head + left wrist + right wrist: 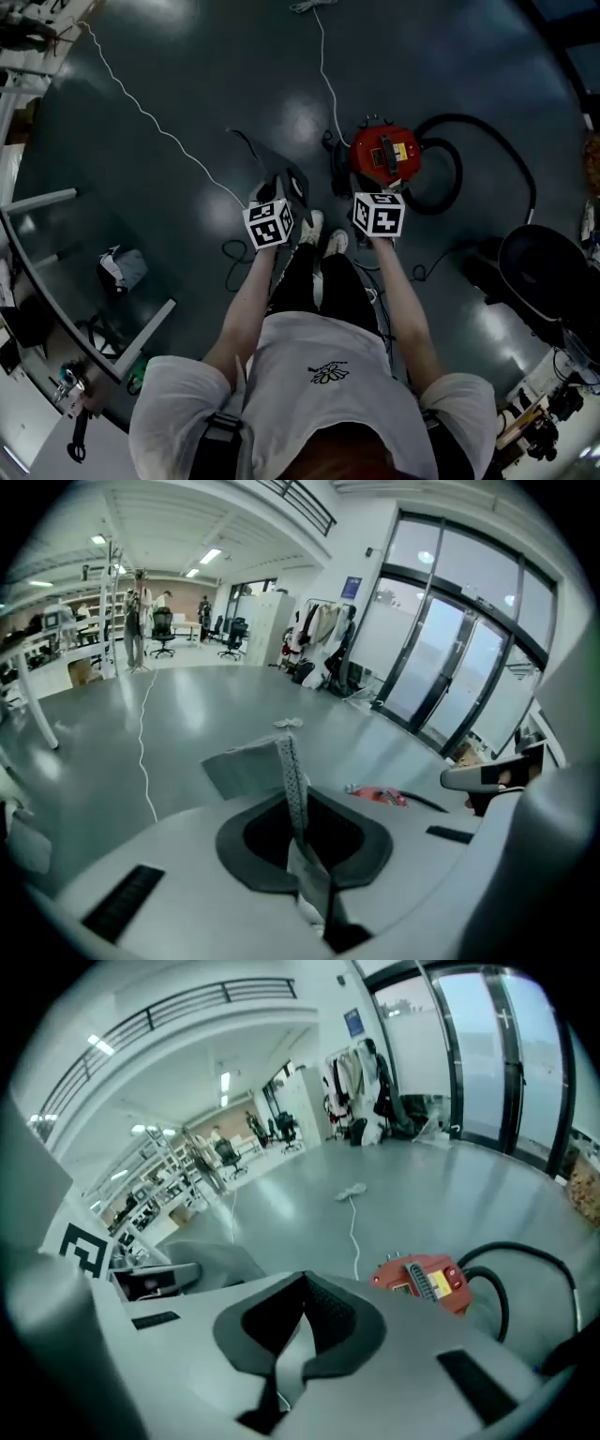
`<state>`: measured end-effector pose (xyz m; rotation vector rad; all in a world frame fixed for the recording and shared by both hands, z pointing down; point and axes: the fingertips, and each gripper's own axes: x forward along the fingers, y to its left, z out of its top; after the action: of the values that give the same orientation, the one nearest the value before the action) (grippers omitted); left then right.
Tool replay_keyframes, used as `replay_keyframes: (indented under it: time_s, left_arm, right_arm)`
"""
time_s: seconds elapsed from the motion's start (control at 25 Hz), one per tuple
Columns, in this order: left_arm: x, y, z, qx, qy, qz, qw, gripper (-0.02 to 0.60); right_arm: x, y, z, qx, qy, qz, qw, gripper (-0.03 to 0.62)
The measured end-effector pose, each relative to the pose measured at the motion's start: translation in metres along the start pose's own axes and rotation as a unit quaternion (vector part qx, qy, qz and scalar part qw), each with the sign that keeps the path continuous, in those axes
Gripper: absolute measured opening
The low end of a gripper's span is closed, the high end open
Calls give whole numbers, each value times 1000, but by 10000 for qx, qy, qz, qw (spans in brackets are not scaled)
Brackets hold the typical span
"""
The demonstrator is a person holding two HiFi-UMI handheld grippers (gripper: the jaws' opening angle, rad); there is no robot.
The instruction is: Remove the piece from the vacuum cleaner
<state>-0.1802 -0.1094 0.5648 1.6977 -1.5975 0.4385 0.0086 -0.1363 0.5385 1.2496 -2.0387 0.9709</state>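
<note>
left gripper view: vacuum cleaner (380,796) mostly hid, tiny | head view: chair (548,272) cut off rt edge

Your vacuum cleaner (384,155) was red with a yellow label on top, and its hose (469,116) was black. The floor (187,56) was a dark, glossy grey-green (paler wherever the ceiling lamps reflected off it), and the thin cable (150,120) on it was white. The piece (246,766) was a plain mid-grey with no pattern. The left cube (269,223) and the right cube (379,215) were white, each face carrying a black square pattern. Your shirt (319,403) was white with a small black-and-yellow print on the chest, your trousers (298,272) were black and your shoes (311,225) were white. The chair (548,272) was black.
</note>
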Motion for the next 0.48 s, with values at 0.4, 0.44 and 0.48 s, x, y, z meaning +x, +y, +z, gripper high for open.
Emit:
replay_keyframes:
  time_s: [0.4, 0.44, 0.48]
  left_arm:
    - [-138, -126, 122, 457, -1195, -1474, 9808, 15]
    - [-144, -133, 133, 478, -1331, -1565, 9775, 15]
    - [-149, -138, 143, 491, -1458, -1644, 9743, 15]
  right_arm:
    - [-204, 54, 103, -531, -2107, -307, 9756, 8]
    - [-213, 58, 112, -646, -2270, -358, 9711, 8]
    - [-222, 61, 118, -780, -2406, -400, 9667, 8]
